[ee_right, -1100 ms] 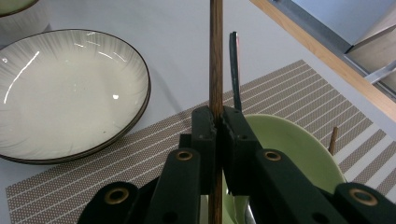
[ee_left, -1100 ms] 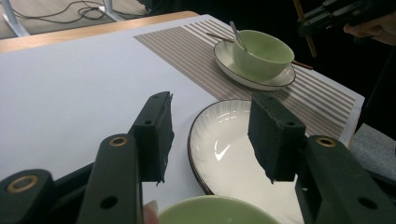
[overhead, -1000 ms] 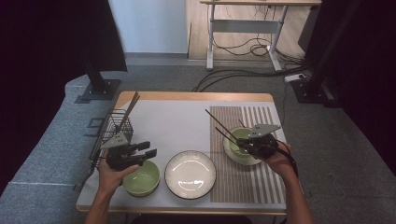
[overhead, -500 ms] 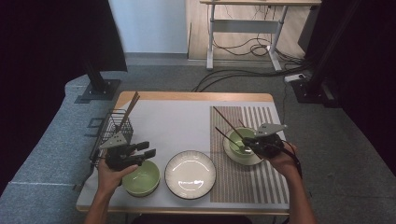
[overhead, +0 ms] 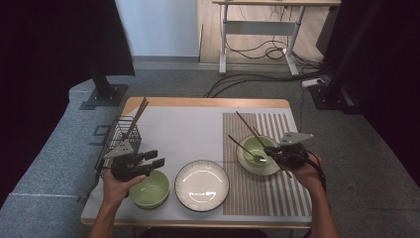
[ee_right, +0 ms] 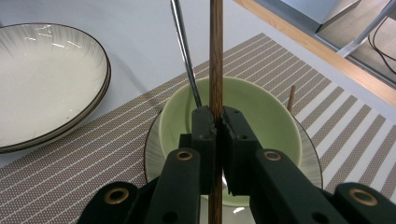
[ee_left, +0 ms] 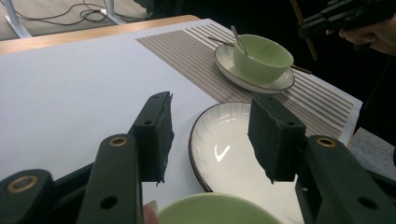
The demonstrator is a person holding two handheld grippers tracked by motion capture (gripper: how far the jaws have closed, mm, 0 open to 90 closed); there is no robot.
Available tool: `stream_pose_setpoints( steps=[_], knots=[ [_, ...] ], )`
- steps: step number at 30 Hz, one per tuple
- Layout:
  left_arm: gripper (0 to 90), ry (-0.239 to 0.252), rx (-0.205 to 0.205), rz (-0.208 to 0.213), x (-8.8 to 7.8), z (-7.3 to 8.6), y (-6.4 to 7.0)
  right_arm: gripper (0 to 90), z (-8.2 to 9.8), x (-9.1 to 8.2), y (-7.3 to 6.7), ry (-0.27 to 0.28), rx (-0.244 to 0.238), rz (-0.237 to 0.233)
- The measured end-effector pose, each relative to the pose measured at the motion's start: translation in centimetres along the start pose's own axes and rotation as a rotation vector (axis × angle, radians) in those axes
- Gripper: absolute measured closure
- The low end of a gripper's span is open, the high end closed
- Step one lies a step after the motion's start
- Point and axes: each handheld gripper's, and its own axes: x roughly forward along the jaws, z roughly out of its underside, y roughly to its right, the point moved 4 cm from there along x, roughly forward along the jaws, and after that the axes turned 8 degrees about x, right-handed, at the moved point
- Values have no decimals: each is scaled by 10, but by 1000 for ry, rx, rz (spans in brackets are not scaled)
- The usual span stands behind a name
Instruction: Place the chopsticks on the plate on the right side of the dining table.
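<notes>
Your right gripper (ee_right: 218, 122) is clamped on a wooden chopstick (ee_right: 215, 56), its jaws pressed together on the stick, which runs straight up between them in the right gripper view. Your right hand (overhead: 303, 168) holds it just right of the green bowl (overhead: 258, 148) on the striped mat (overhead: 257, 193), jaws aimed over that bowl's rim. A metal spoon (ee_right: 185, 51) leans in the bowl, which sits on a saucer (overhead: 270, 169). Your left gripper (overhead: 152, 161) has its jaws apart with nothing between them; your left hand (overhead: 118, 186) holds it level, well left of that bowl, above a second green bowl (overhead: 149, 190), pointing across the white plate (overhead: 201, 185).
</notes>
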Motion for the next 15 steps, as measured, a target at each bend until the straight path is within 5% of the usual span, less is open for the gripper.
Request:
stream_pose_setpoints(
  steps=[15],
  knots=[
    [500, -5, 0, 7, 2, 1, 2, 846, 9, -4, 14, -17, 36, 34]
  ],
)
